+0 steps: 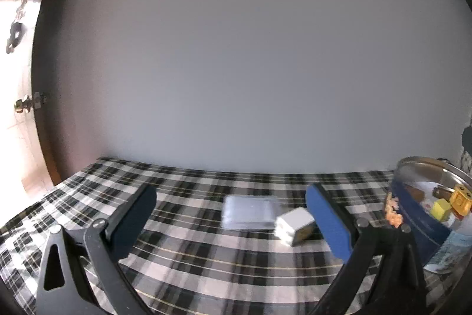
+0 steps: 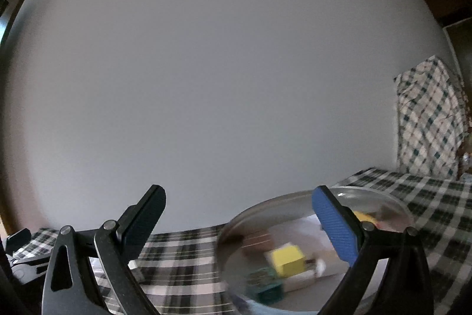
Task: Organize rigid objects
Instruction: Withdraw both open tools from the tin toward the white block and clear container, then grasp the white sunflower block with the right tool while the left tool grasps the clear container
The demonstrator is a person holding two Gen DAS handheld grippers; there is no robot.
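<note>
My left gripper point(image 1: 233, 223) is open above the checked tablecloth point(image 1: 188, 256). Between its blue pads lie a flat grey-blue packet point(image 1: 246, 211) and a small white box point(image 1: 293, 226), the box close to the right pad point(image 1: 327, 223). A round tin point(image 1: 419, 220) with a blue wall and metal rim stands at the right, holding a yellow cube point(image 1: 441, 208) and an orange piece point(image 1: 460, 201). My right gripper point(image 2: 239, 229) is open and empty above the same tin's rim point(image 2: 265, 204). Inside the tin are a yellow cube point(image 2: 287, 259), a teal block point(image 2: 265, 287) and a brown item point(image 2: 256, 241), all blurred.
A plain grey wall point(image 1: 236, 64) backs the table. An open door with a handle point(image 1: 25, 104) is at the far left. A checked cloth point(image 2: 427, 120) hangs at the right. The other gripper's black body point(image 2: 20, 259) shows at the lower left of the right wrist view.
</note>
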